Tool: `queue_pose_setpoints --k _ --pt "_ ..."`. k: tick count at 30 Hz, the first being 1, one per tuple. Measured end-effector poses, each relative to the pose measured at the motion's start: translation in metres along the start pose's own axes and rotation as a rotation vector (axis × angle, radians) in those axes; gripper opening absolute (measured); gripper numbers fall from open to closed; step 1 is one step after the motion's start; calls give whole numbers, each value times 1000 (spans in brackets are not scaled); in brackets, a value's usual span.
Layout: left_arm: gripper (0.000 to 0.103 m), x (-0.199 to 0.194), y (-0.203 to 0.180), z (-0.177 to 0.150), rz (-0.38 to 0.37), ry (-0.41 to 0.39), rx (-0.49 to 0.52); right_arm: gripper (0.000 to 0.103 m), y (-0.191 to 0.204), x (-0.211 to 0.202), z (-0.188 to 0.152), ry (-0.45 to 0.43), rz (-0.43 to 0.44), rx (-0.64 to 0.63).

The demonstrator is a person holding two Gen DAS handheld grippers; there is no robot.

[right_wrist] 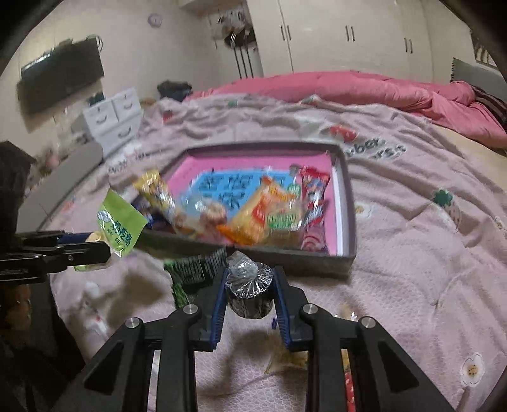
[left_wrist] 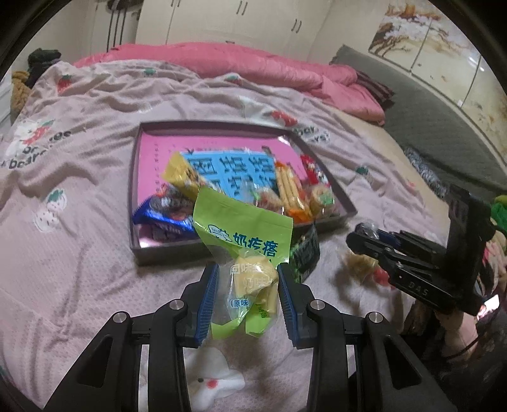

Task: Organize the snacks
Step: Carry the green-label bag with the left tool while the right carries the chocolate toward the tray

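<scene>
green snack bag [left_wrist: 244, 253] clamped in left hand-held gripper [left_wrist: 248, 304], dark wrapped snack [right_wrist: 250, 291] in right [right_wrist: 250, 304], both level before tray [left_wrist: 136, 177]

Left wrist view: taken from behind the left gripper [left_wrist: 247, 285], looking forward and slightly downward along its fingers over the bed [left_wrist: 79, 253]. The shallow box [left_wrist: 134, 190] is seen close ahead, centred, with the pink quilt [left_wrist: 221, 60] and wardrobe doors [left_wrist: 221, 22] behind. The right gripper [left_wrist: 364, 241] is seen side-on at the right edge.

Right wrist view: taken from behind the right gripper [right_wrist: 250, 285], low over the bed [right_wrist: 412, 253], faced the same way. The shallow box [right_wrist: 348, 202] is seen close ahead; the left gripper [right_wrist: 101, 250] enters at the left edge.

Shared: box, bed, pink quilt [right_wrist: 348, 85], wardrobe doors [right_wrist: 317, 31]; each gripper is recorded in the other's view.
</scene>
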State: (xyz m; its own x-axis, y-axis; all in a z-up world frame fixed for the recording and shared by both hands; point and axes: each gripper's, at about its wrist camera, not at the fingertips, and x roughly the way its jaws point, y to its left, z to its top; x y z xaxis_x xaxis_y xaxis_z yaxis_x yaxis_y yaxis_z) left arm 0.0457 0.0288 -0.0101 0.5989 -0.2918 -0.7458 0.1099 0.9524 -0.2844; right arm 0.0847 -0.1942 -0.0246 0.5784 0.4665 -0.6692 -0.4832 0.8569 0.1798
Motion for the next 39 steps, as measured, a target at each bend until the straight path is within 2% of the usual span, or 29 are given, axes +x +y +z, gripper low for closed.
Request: queue_pose_setpoints --k 12,19,25,32,39 --pt "39 -15 11 36 32 -123 -34 28 6 -14 31 -94 -4 -1" --pt "39 -2 11 51 45 -162 -46 28 10 -10 44 -127 -2 -7" --pt "39 26 10 50 47 -124 -39 28 8 3 29 -41 -30 -21" --pt "39 39 10 49 44 -104 -27 28 2 20 4 87 -49 2" --pt "39 41 11 52 44 -105 -24 29 -8 35 -4 143 -101 42"
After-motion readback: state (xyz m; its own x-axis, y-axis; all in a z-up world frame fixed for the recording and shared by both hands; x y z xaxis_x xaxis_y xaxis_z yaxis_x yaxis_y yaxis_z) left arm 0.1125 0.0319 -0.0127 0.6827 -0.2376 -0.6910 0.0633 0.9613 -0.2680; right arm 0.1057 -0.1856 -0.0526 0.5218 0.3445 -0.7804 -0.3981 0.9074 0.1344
